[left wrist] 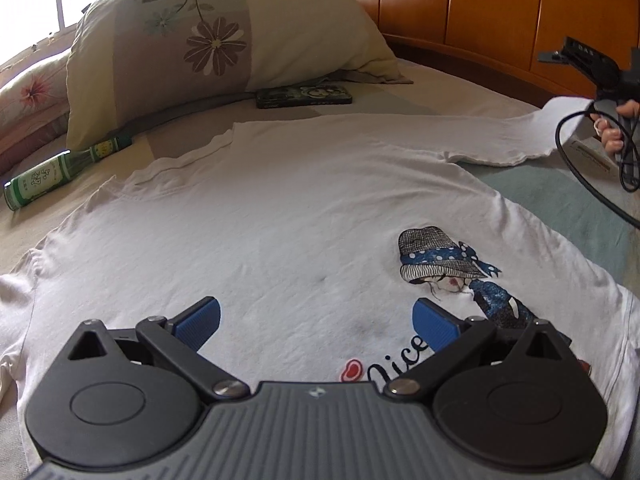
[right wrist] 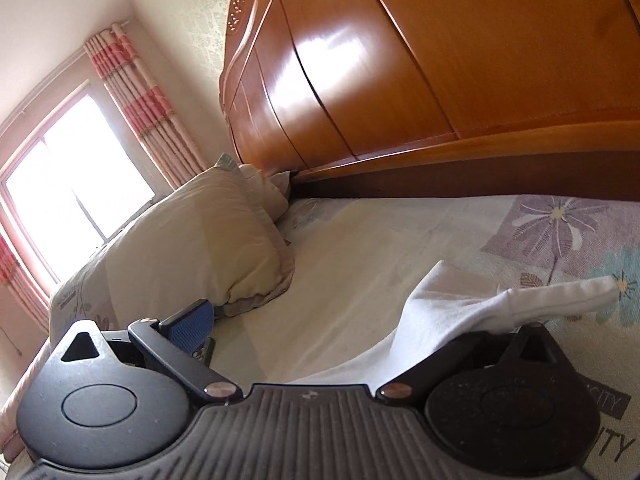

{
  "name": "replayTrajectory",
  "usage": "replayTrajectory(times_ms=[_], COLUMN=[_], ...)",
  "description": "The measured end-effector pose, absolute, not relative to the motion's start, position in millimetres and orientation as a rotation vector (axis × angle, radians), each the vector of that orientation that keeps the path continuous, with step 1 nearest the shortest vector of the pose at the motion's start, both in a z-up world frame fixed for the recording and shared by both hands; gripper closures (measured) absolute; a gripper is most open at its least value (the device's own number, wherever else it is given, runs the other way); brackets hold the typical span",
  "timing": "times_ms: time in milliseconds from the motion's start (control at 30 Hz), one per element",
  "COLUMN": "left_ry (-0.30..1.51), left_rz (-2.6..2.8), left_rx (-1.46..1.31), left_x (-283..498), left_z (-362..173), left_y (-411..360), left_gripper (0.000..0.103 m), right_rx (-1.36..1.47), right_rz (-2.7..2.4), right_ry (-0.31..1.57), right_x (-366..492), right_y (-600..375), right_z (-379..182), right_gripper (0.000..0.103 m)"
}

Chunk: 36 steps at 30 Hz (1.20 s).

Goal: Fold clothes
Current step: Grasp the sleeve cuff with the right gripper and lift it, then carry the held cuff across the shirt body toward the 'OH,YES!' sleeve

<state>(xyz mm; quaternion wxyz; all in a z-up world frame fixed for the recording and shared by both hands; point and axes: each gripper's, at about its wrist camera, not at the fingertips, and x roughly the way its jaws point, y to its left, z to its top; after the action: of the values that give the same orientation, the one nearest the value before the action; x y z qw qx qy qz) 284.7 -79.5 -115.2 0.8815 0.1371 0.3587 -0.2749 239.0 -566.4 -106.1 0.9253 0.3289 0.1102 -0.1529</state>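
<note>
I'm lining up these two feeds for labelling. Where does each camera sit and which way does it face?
Left wrist: on the left gripper, low over the white T-shirt, facing the pillow and headboard; its open blue fingers and the person's hand on the right gripper show.
Right wrist: on the right gripper, tilted, facing window and headboard; its fingers show, the sleeve draped over one.
Shared: T-shirt, pillow, headboard.
</note>
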Motion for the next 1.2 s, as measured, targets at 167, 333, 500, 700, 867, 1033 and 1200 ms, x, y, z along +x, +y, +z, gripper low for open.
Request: replayTrajectory(times_ms=[167,333,500,700,867,1033,1200], left_ry=[0.738,0.731,0.738,0.766,0.786,0.796,0.824], left_rz=[-0.600,-0.652,-0.655,-0.642,-0.605,-0.568,-0.528], left_rx=[0.360,0.298,0.354,0.310,0.281,0.295,0.285], left_x=[275.5,273.1,265.1,269.1,271.2,267.8,271.1], left_z=[-116.7,-104.7,-103.5,-97.7,-94.3,-97.1,-102.5], left_y=[-73.2,-57.8,-53.4,-37.7,-19.3,-1.6,15.4], left_gripper=[0.001,0.001,0.001,0.001,0.001,0.001,0.001], right_rx=[0.624,0.615,0.618,0.591,0.551,0.523,0.505], right_rz=[-0.273,-0.224,-0.172,-0.096,-0.048,0.011,0.063], right_ry=[0.240,0.253,0.265,0.295,0.325,0.351,0.385], right_x=[254.4,272.1,289.7,310.2,331.4,352.1,370.0], right_y=[-540.1,-510.6,-481.2,-441.4,-412.8,-384.8,-357.4], right_z=[-85.6,-71.2,-58.1,-40.9,-30.7,-26.0,-27.7], right_gripper=[0.000,0.000,0.000,0.000,0.000,0.000,0.000])
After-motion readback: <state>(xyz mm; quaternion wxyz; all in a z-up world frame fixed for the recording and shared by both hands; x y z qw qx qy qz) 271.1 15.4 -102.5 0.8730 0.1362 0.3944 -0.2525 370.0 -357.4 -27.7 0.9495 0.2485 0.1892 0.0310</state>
